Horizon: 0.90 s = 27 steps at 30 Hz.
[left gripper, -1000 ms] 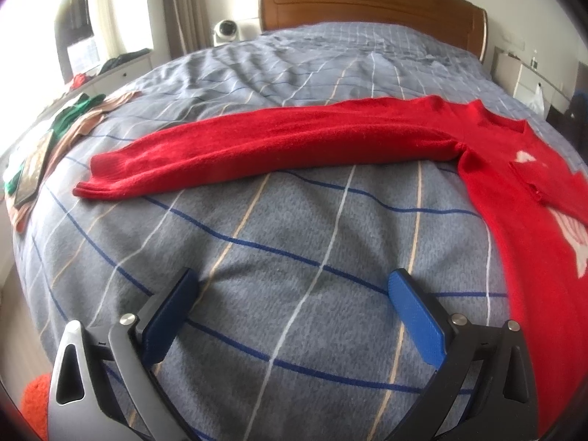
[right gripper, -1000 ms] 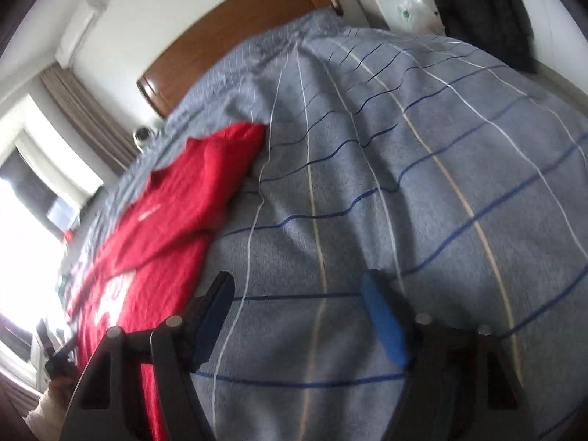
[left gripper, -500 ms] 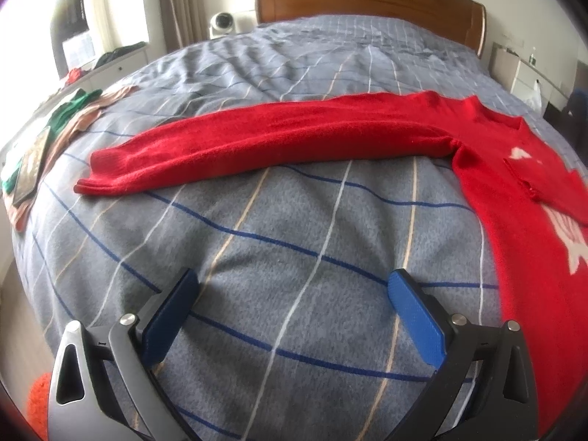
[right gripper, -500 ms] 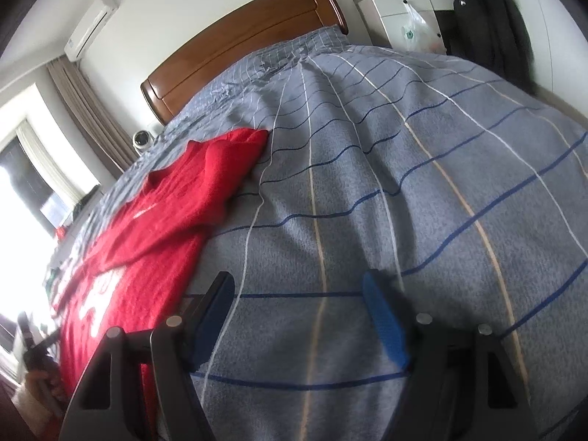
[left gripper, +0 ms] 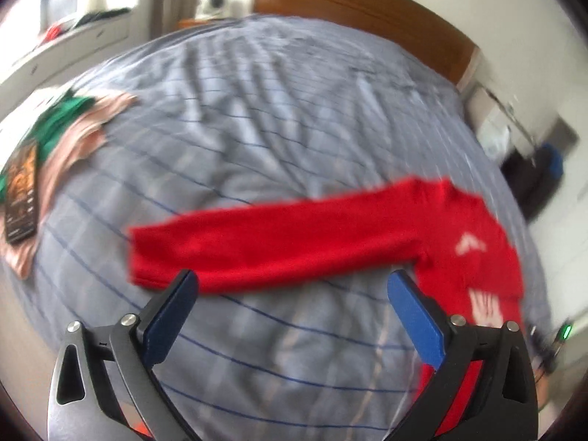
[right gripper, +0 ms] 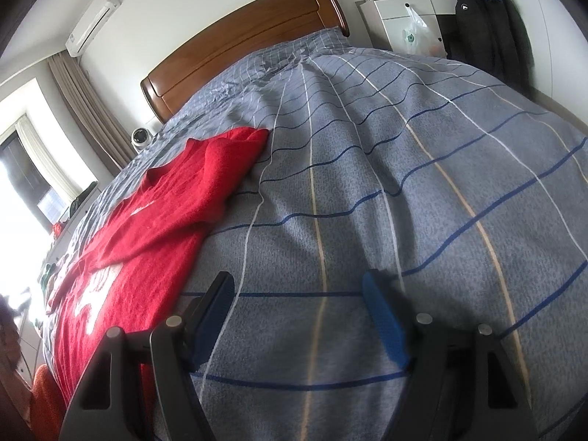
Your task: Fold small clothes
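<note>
A red knit sweater point(left gripper: 477, 242) with a white print lies flat on the grey striped bedspread point(left gripper: 257, 139). Its long sleeve point(left gripper: 279, 239) stretches out to the left in the blurred left wrist view. My left gripper point(left gripper: 292, 286) is open and empty, raised above the bed just short of the sleeve's near edge. In the right wrist view the sweater point(right gripper: 158, 228) lies to the left, its other sleeve point(right gripper: 220, 169) folded over the body. My right gripper point(right gripper: 297, 294) is open and empty, low over bare bedspread to the right of the sweater.
Green and pink clothes point(left gripper: 70, 128) and a dark flat object point(left gripper: 22, 191) lie at the bed's left edge. A wooden headboard point(right gripper: 239, 44) stands at the far end. A white cabinet point(right gripper: 404, 18) and hanging dark jacket point(right gripper: 477, 25) stand right of the bed.
The left gripper has lifted up and away fast, so the sleeve now looks smaller and sits right beyond the fingertips. The right gripper has tilted slightly and stays over the bedspread.
</note>
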Each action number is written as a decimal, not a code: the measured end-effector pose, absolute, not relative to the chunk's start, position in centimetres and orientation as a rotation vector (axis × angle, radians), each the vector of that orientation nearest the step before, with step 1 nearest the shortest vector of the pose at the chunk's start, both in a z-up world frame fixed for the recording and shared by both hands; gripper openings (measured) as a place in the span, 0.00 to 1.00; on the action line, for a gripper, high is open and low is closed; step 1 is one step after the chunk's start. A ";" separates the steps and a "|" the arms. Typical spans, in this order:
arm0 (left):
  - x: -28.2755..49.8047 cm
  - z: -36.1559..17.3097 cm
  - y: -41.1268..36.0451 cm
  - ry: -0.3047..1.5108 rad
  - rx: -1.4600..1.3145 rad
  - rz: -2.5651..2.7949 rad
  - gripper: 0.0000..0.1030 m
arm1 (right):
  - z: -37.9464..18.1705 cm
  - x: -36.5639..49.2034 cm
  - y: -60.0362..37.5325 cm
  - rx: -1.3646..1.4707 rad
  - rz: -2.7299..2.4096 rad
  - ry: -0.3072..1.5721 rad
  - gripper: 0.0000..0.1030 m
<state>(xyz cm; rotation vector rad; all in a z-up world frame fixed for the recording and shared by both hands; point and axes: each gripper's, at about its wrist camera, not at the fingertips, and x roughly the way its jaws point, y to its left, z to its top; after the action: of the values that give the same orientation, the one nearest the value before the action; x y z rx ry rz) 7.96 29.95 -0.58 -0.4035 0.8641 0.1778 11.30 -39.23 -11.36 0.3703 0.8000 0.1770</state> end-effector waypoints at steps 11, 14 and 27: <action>9.5 -8.6 39.0 1.025 -0.538 0.481 0.90 | -11.4 11.3 -39.1 0.363 0.174 0.796 0.70; 10.6 -9.9 37.7 1.054 -0.528 0.465 0.68 | -11.4 11.3 -39.1 0.363 0.173 0.796 0.70; 17.0 7.8 19.4 0.759 -0.165 0.081 0.09 | -11.5 11.1 -38.9 0.352 0.167 0.777 0.70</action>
<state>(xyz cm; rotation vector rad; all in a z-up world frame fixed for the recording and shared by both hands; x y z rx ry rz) 16.99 19.40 7.82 -0.1649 0.7588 0.0814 11.14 -38.86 -11.46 0.3519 0.7770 0.1671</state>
